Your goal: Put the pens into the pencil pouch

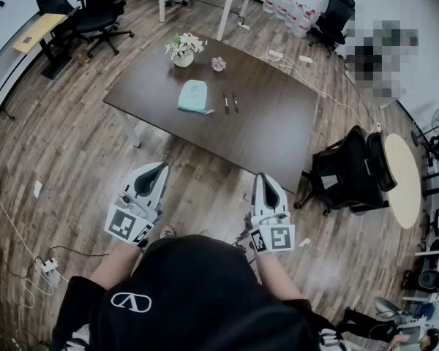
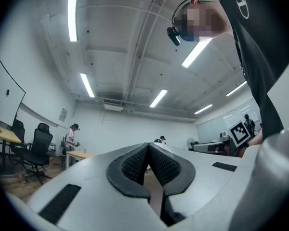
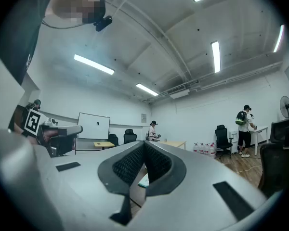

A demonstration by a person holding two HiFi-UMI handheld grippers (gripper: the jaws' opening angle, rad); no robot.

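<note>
A teal pencil pouch [image 1: 192, 96] lies flat near the middle of the dark table [image 1: 278, 134]. Two dark pens [image 1: 225, 102] [image 1: 235, 102] lie side by side just right of it, and a small pen [image 1: 208, 112] rests at the pouch's lower right corner. My left gripper [image 1: 162, 168] and right gripper [image 1: 261, 176] hover over the floor, short of the table's near edge. Both are shut and hold nothing. In the left gripper view the pads [image 2: 135, 165] meet with nothing between them. In the right gripper view the pads [image 3: 130, 163] also meet, and a sliver of the pouch [image 3: 143, 181] shows below them.
A pot of white flowers [image 1: 183, 50] and a small pink object [image 1: 218, 64] stand at the table's far side. A black office chair [image 1: 347, 172] and a round side table [image 1: 402, 181] are at the right. Cables and a power strip [image 1: 44, 266] lie on the floor.
</note>
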